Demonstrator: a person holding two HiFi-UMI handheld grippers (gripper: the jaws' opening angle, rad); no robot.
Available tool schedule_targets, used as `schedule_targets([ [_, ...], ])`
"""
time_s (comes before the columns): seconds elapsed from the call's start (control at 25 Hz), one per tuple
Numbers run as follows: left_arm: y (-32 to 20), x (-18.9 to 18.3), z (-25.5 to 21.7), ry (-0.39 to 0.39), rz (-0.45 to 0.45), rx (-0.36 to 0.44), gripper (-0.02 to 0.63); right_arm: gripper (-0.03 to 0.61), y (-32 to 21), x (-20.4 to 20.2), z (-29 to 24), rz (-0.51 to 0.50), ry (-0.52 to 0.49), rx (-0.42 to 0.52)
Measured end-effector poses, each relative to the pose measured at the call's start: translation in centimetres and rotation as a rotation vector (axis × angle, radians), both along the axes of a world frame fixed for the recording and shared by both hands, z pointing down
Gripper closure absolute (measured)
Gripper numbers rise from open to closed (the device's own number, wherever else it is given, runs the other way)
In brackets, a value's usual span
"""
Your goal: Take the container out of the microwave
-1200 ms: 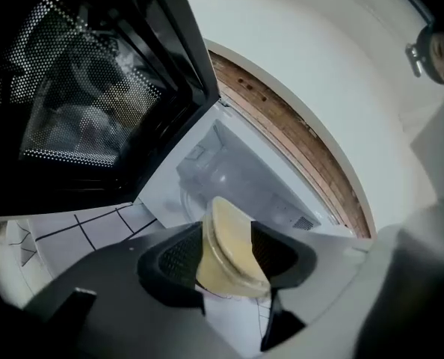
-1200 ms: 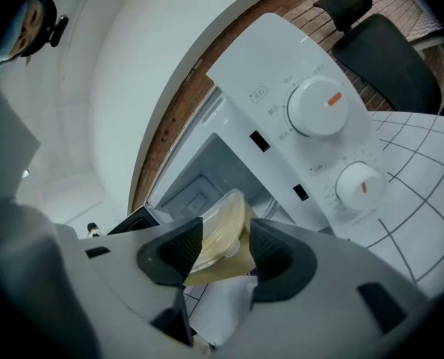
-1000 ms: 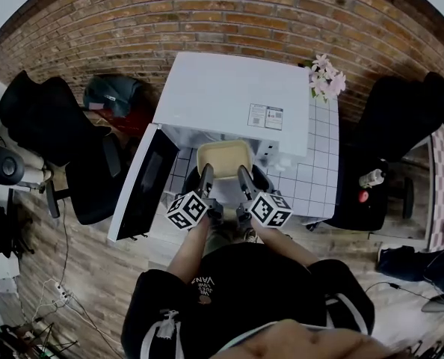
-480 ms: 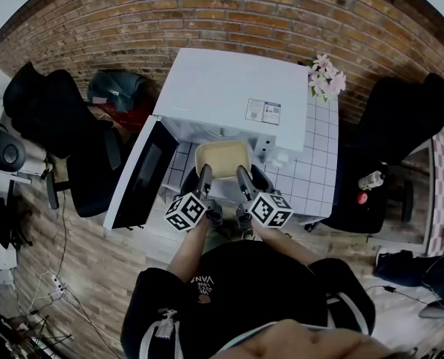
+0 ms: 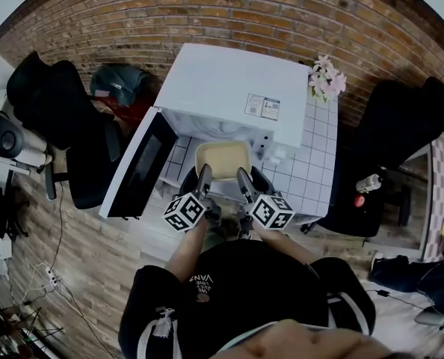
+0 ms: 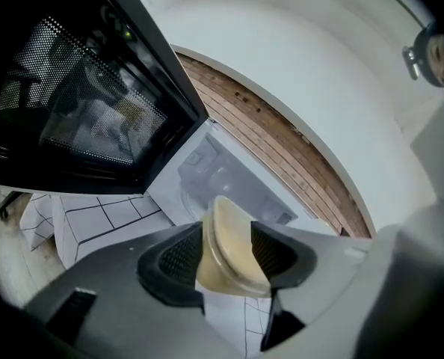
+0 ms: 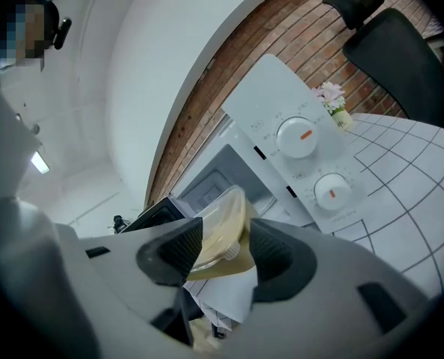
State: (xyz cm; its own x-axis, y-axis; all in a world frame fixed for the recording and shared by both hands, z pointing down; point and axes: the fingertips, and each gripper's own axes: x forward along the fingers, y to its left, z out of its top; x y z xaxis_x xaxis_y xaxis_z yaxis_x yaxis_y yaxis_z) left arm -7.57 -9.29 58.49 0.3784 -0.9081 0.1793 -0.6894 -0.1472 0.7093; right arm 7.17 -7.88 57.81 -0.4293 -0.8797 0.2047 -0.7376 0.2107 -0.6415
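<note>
The left gripper (image 6: 228, 259) has its grey jaws, lined with black ribbed pads, closed on a cream plastic container (image 6: 233, 245). The container is seen edge-on between the jaws, its rim touching both pads. Just beyond the jaws is the white microwave cavity (image 6: 222, 178). Above and to the left of the jaws the black microwave door (image 6: 87, 103) with a dotted mesh window stands open. Left of the jaws, under that door, lies the white tiled desk (image 6: 95, 223). Well beyond the jaws runs a brown brick wall (image 6: 282, 148).

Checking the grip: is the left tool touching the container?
Touching. In the left gripper view, pads of the left tool press both sides of the container.
</note>
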Motion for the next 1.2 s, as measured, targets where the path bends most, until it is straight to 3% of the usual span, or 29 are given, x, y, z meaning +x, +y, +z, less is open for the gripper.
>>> schedule_targets([
  [1.2,4.1,0.8,0.5,0.014,-0.009,-0.01,0.405,0.39,2.8,0.9,0.0,-0.041,0.007,0.002],
])
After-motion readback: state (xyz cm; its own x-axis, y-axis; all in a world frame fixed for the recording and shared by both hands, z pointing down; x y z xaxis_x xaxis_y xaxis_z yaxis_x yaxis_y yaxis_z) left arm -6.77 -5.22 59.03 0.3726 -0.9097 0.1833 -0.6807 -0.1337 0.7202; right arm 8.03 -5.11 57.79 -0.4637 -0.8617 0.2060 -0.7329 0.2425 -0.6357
